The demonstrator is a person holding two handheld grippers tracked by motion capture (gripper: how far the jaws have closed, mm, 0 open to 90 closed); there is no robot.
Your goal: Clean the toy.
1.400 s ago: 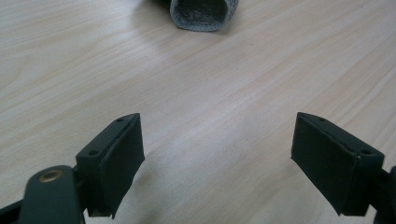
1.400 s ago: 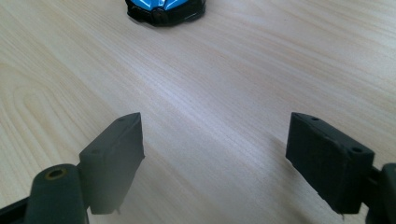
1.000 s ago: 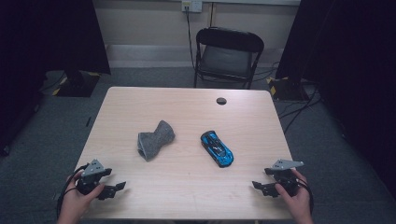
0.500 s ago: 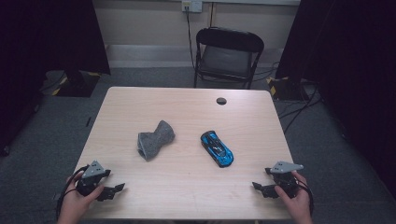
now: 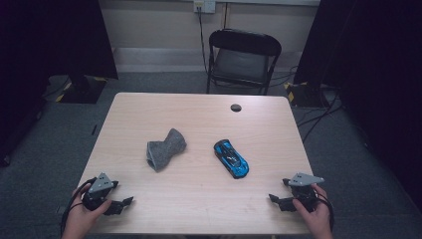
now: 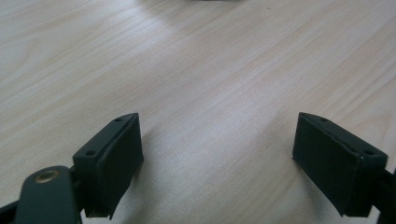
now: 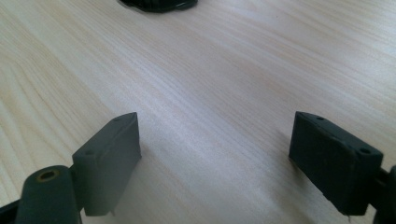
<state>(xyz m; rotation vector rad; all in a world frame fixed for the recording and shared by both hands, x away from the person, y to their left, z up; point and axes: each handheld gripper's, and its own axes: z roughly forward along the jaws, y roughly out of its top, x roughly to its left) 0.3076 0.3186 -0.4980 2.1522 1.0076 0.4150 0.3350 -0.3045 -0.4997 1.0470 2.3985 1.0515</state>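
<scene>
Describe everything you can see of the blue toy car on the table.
The blue toy car is a small, glossy sports model with black windows and black trim. It sits on its wheels on the wooden table, right of centre, lying diagonally, one end toward the near right corner. Nothing touches it except the tabletop; the grey cloth lies apart to its left.

toy car: bright blue with black panels
cloth: plain grey
table: pale wood grain
folding chair: black
left gripper: black, grey top plate
right gripper: black, grey top plate
</scene>
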